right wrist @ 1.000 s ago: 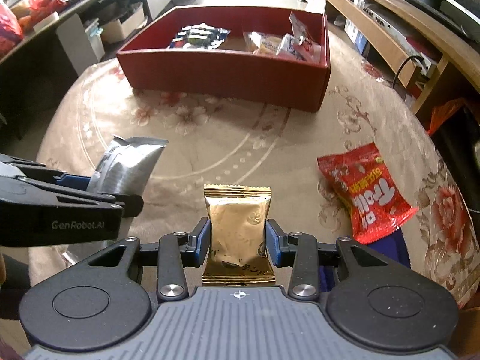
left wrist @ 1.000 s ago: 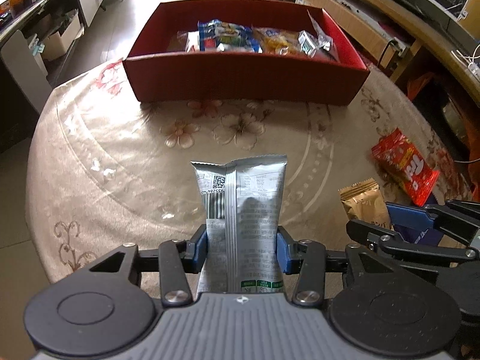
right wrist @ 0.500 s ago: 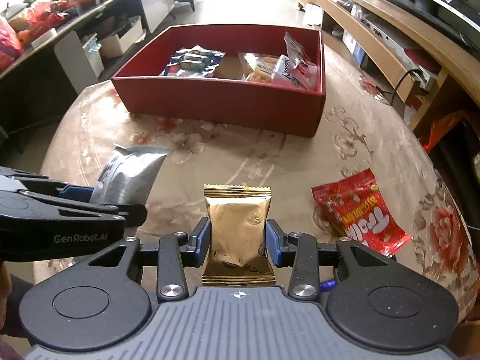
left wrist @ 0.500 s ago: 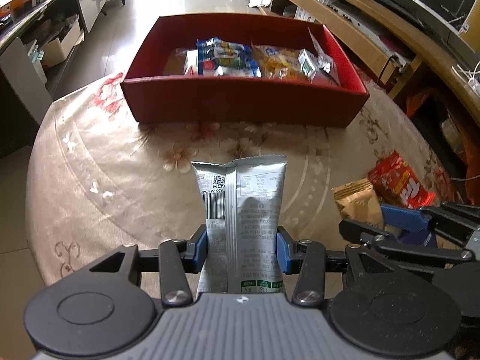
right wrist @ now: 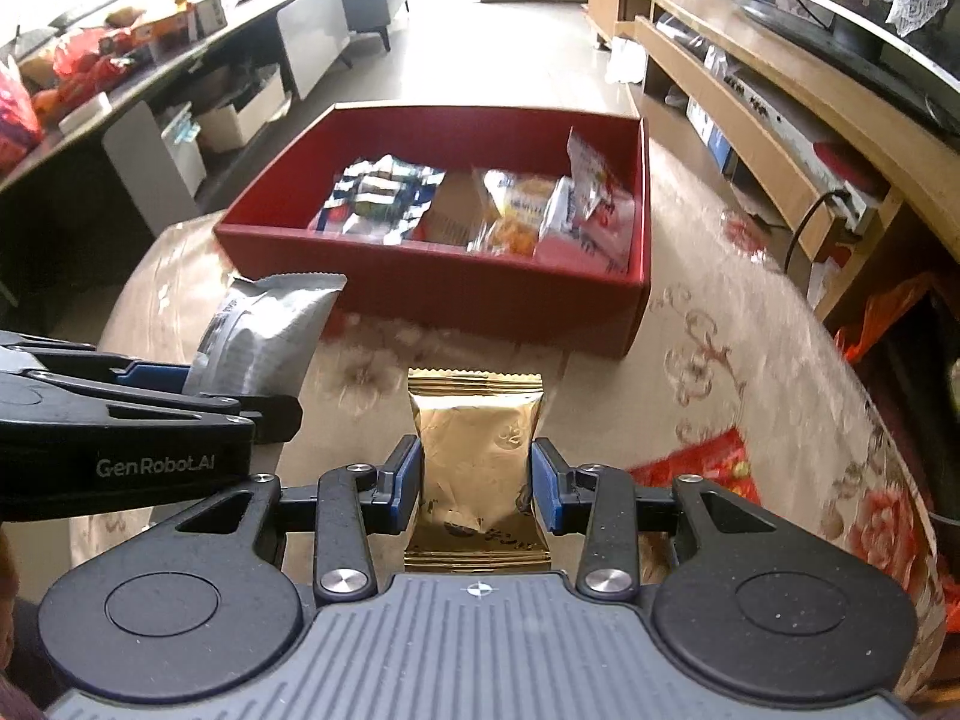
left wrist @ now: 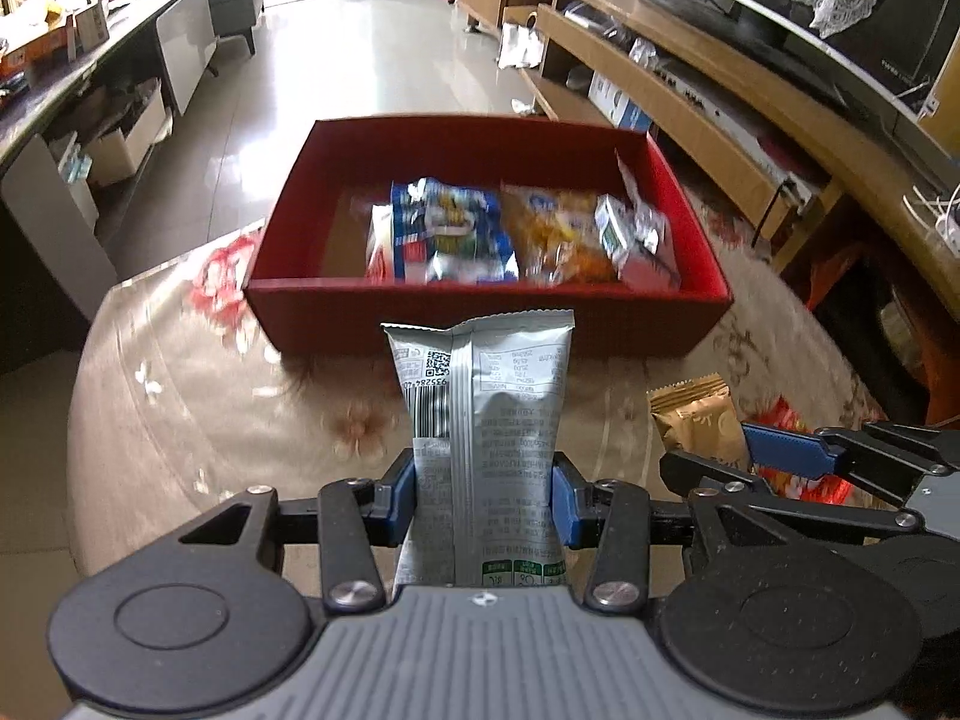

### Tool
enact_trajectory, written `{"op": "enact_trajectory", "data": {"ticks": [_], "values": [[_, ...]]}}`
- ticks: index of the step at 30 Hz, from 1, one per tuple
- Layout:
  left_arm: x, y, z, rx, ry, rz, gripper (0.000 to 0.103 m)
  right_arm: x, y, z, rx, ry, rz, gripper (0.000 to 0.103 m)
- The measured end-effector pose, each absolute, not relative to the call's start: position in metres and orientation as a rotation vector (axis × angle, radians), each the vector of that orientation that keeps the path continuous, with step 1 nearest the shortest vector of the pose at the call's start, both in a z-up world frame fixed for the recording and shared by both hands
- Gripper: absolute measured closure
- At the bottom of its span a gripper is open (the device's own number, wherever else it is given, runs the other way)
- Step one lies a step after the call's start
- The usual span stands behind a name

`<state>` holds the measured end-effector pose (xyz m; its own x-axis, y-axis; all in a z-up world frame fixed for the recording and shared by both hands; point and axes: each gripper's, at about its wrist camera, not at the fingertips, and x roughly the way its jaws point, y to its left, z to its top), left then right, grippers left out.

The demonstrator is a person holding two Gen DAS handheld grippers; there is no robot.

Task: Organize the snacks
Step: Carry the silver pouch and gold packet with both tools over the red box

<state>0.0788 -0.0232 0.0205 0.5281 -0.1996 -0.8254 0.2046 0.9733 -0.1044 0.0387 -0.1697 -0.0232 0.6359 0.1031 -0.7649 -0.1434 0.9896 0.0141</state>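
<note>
My left gripper [left wrist: 483, 504] is shut on a grey-white snack packet [left wrist: 483, 420], held upright above the table. My right gripper [right wrist: 474, 495] is shut on a small gold snack packet [right wrist: 477, 450]. Ahead of both stands a red box [left wrist: 480, 324] holding several snack packets [left wrist: 450, 234]. In the left wrist view the right gripper [left wrist: 708, 456] shows at the lower right with the gold packet [left wrist: 696, 414]. The right wrist view shows the left gripper [right wrist: 240, 396] and the grey packet [right wrist: 270, 336] at the left. A red snack bag [right wrist: 702, 462] lies on the tablecloth, partly hidden behind the right gripper.
The round table [left wrist: 180, 408] carries a beige floral cloth. A long wooden TV bench [left wrist: 690, 102] runs along the right, a low cabinet with clutter [right wrist: 120, 78] along the left. Tiled floor [left wrist: 360, 48] lies beyond the box.
Both grippers have risen and moved toward the red box with their packets; the box now looks nearer and its inside shows more fully. The red bag has slid lower in view.
</note>
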Motion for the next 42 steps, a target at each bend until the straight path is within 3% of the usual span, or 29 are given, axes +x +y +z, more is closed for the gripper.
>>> {"op": "enact_trajectory", "data": {"ticks": [19,42], "values": [[0.164,-0.037,0.055,-0.030,0.895,-0.200,0.063,0.119,-0.182,0.012,-0.014,0.776,0.116,0.056],[0.254,-0.050,0.016,-0.028,0.926,-0.160,0.063,0.200,-0.189,-0.014,0.024,0.807,0.106,0.055]]}}
